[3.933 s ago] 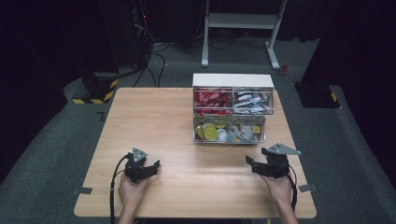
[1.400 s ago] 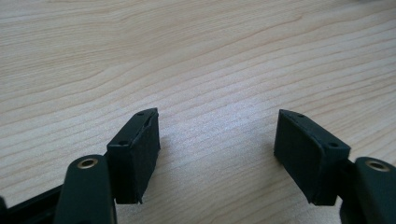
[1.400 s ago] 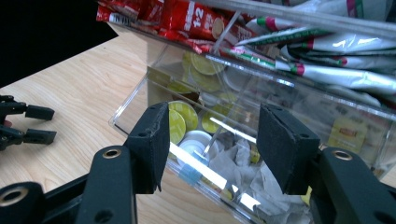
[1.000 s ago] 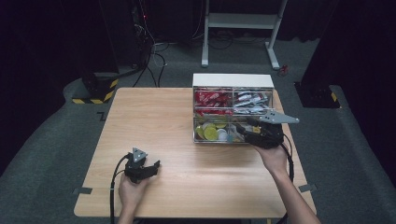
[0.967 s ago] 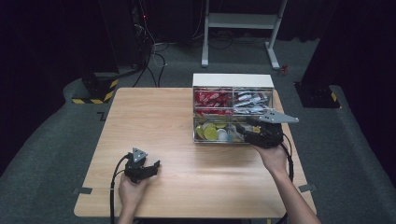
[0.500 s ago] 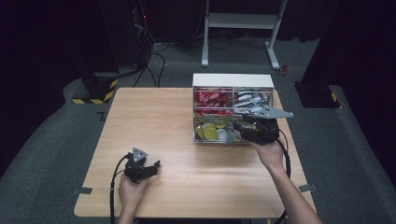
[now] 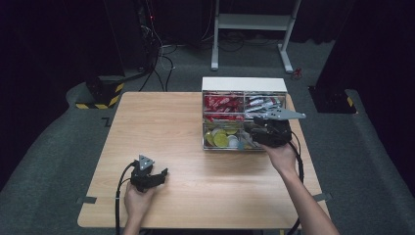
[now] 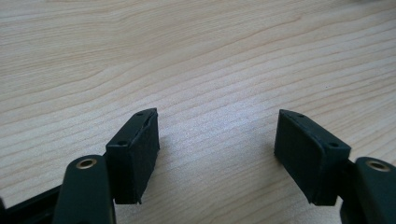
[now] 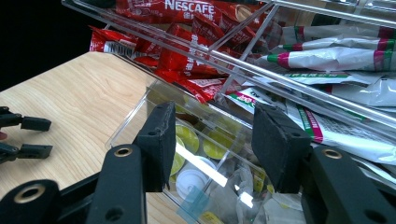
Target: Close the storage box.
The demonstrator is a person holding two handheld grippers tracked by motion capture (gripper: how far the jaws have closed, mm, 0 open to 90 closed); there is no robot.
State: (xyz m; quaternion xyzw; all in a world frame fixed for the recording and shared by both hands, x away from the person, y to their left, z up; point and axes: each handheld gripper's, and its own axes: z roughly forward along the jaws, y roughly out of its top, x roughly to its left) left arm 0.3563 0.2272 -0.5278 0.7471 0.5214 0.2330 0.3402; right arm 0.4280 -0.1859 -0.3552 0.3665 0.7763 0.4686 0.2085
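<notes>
Reaching toward the front of the clear drawer organizer (image 7: 243, 120), the right gripper (image 7: 254, 134) is sitting just at the lower drawer (image 9: 205, 154), with its jaws parted and nothing between them. The organizer is standing at the far right part of the table (image 7: 161, 127), and it serves as the landmark here. The lower drawer is carrying yellow capsules (image 9: 189, 137) and small white cups at its left end, paper sachets to the right of those; the tier above is holding red Nescafe sticks (image 9: 187, 56) on the left and white sachets (image 9: 336, 58) on the right. Judgement: the drawer is thin hard plastic, light, stiff and slick, so the pads are likely to slip on a flat wall; the small clear tab (image 9: 192, 201) at the front bottom edge looks like the place to take hold, squarely and with a straight pull. The organizer itself looks light enough to slide along with the drawer. Nothing is standing between the gripper and the drawer front. Well away from the organizer, toward the near left of the table, the left gripper (image 8: 217, 144) is resting over bare wood, jaws wide apart and empty, not helping to brace anything.
</notes>
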